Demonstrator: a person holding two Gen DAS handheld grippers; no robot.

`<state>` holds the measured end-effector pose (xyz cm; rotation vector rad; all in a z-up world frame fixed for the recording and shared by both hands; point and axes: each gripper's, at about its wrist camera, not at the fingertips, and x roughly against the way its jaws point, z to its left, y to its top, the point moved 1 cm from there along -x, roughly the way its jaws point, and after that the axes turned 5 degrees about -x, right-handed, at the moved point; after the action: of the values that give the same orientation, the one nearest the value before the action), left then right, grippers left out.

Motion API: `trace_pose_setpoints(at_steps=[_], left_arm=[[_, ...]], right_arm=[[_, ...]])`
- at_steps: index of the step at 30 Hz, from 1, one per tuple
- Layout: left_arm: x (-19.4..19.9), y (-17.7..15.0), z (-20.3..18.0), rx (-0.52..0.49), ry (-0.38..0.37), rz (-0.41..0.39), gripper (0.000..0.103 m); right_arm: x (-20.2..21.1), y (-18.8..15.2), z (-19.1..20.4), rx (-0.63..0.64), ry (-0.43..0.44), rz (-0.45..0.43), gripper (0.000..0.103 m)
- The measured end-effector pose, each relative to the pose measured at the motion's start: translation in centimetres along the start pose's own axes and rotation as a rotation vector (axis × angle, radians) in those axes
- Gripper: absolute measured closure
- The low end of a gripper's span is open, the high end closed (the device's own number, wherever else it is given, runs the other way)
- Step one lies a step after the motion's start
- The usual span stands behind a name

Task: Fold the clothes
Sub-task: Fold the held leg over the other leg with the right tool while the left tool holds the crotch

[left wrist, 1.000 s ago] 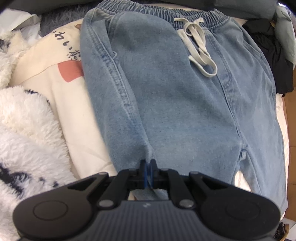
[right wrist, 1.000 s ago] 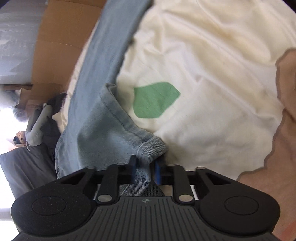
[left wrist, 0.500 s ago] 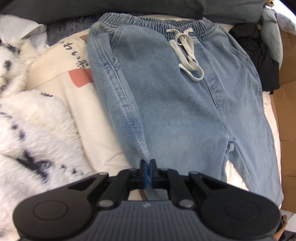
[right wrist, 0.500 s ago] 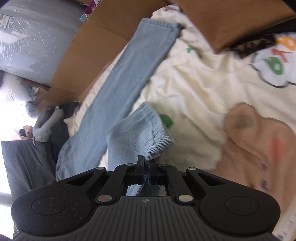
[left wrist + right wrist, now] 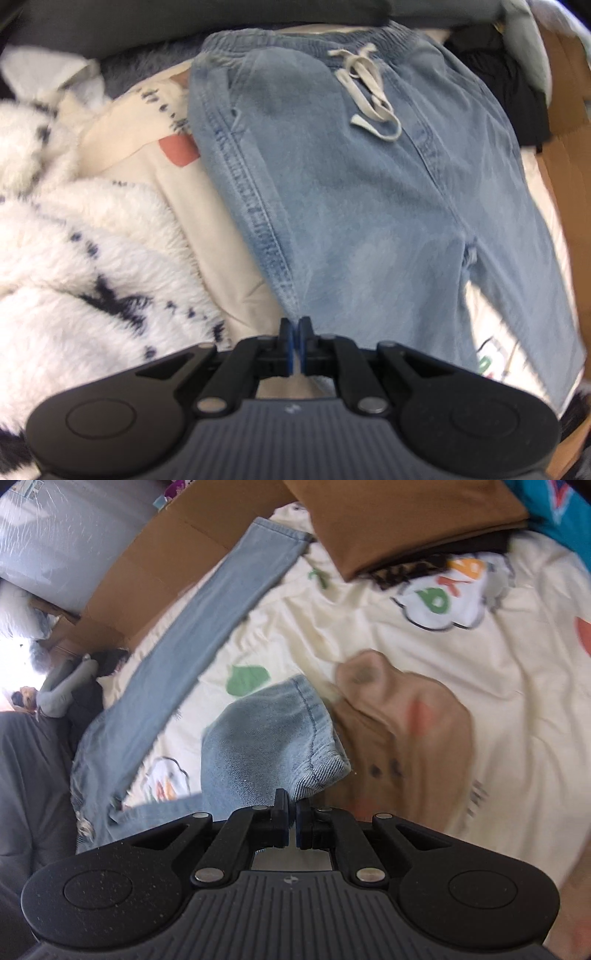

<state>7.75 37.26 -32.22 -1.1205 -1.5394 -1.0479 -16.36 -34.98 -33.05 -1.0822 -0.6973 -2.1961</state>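
Note:
Light blue jeans [image 5: 362,192] with an elastic waist and a white drawstring [image 5: 369,92] lie spread on a cream printed bed cover [image 5: 461,672]. My left gripper [image 5: 294,334] is shut on the outer side seam of one leg, near the thigh. In the right wrist view, my right gripper [image 5: 291,806] is shut on the hem of one jeans leg [image 5: 273,738], lifted above the cover. The other leg [image 5: 207,627] stretches flat away toward the top of that view.
A fluffy white blanket with dark marks [image 5: 74,266] lies left of the jeans. Dark clothes [image 5: 509,92] and cardboard [image 5: 569,110] sit at the right. A brown folded cloth [image 5: 399,520], cardboard [image 5: 155,565] and a grey garment [image 5: 59,690] ring the cover.
My right gripper closed on the leg hem and carried it up and across the cover, so the leg now folds over. My left gripper rose a little with the seam.

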Motion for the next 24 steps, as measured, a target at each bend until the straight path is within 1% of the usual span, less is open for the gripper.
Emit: trace_pose_setpoints(at_steps=[2, 4, 9, 11, 13, 14, 15, 17, 19, 24], left_arm=[[0.0, -0.1, -0.5, -0.04, 0.016, 0.002, 0.1], [-0.2, -0.1, -0.9, -0.066, 0.031, 0.009, 0.1], [-0.9, 0.0, -0.9, -0.099, 0.06, 0.028, 0.1], [-1.0, 0.0, -1.0, -0.11, 0.068, 0.032, 0.1], [-1.1, -0.1, -0.9, -0.117, 0.075, 0.035, 0.1], [-1.1, -0.1, -0.9, -0.117, 0.078, 0.036, 0.1], [-1.2, -0.1, -0.9, -0.116, 0.081, 0.037, 0.1], [-1.2, -0.1, -1.0, -0.117, 0.088, 0.038, 0.1], [-1.2, -0.1, -1.1, -0.12, 0.095, 0.039, 0.1], [-1.3, -0.3, -1.4, -0.123, 0.112, 0.04, 0.1]], right_arm=[[0.7, -1.0, -0.9, 0.002, -0.037, 0.001, 0.102], [0.8, -2.1, -2.0, -0.009, -0.061, 0.023, 0.102], [-1.0, -5.0, -5.4, -0.048, -0.137, 0.103, 0.101], [-1.8, -5.6, -6.9, -0.106, -0.132, 0.131, 0.098], [-2.2, -6.0, -8.0, -0.16, -0.1, 0.137, 0.097], [-2.5, -6.0, -8.5, -0.183, -0.082, 0.143, 0.09], [-2.7, -6.1, -9.0, -0.2, -0.068, 0.15, 0.085], [-3.0, -6.2, -9.7, -0.215, -0.058, 0.149, 0.066], [-3.0, -6.3, -10.5, -0.235, -0.047, 0.139, 0.061], [-3.1, -6.0, -12.7, -0.274, 0.01, 0.126, 0.06]])
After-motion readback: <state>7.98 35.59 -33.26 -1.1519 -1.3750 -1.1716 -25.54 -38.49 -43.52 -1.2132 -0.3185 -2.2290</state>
